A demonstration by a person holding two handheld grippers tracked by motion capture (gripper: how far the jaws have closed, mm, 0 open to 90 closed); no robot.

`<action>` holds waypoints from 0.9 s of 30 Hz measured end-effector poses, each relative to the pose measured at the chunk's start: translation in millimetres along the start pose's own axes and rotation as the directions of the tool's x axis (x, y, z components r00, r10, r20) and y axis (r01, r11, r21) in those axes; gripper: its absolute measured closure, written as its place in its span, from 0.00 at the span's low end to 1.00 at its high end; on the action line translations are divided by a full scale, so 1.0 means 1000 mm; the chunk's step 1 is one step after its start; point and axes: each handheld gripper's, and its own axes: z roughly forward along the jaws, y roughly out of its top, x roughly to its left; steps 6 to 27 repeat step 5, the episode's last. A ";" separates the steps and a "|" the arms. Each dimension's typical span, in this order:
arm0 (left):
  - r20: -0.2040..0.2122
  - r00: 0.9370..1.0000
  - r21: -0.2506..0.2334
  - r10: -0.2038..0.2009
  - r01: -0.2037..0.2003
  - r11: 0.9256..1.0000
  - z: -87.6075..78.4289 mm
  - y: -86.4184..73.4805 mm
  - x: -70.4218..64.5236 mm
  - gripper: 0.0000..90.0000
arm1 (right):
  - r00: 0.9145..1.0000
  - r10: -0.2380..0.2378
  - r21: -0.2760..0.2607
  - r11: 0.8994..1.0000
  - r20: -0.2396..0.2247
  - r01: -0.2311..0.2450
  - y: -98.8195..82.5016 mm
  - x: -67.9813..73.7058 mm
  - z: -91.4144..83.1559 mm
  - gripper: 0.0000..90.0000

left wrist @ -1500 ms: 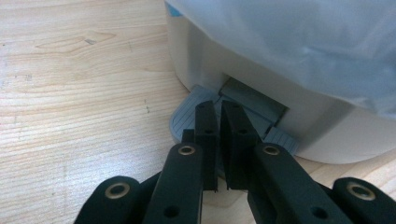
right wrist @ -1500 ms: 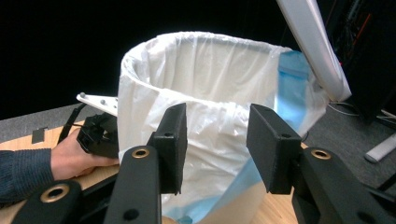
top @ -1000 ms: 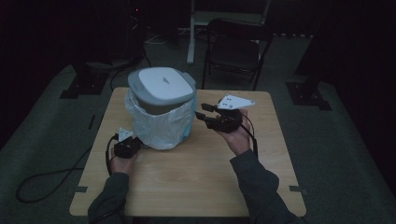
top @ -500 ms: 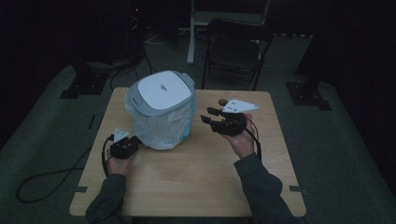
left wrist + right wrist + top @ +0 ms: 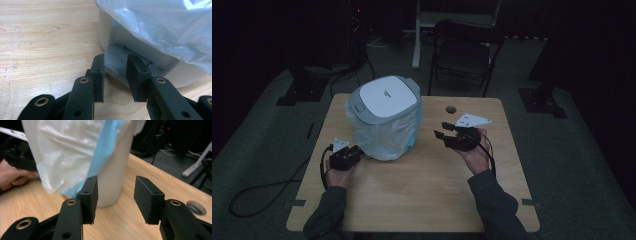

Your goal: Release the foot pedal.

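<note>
Bin (image 5: 384,117) with white lid, plastic liner (image 5: 387,137) draped over sides, stands on table (image 5: 422,190), left of centre; left gripper (image 5: 357,151) low at bin's base, jaws just opened wide, grey foot tab (image 5: 117,62) between them, unpressed; right gripper (image 5: 443,132) apart to bin's right, jaws spread, nothing held.

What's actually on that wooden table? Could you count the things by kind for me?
Small white plastic bin with a grey-rimmed lid: 1
Translucent bluish-white plastic bag draped around the bin: 1
Black hand-held grippers, left and right: 2
Total: 4
</note>
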 end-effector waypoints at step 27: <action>0.002 1.000 -0.007 -0.004 0.004 1.000 0.000 0.000 0.000 0.76 | 0.999 0.011 0.059 0.998 0.035 -0.013 -0.020 -0.011 0.002 0.56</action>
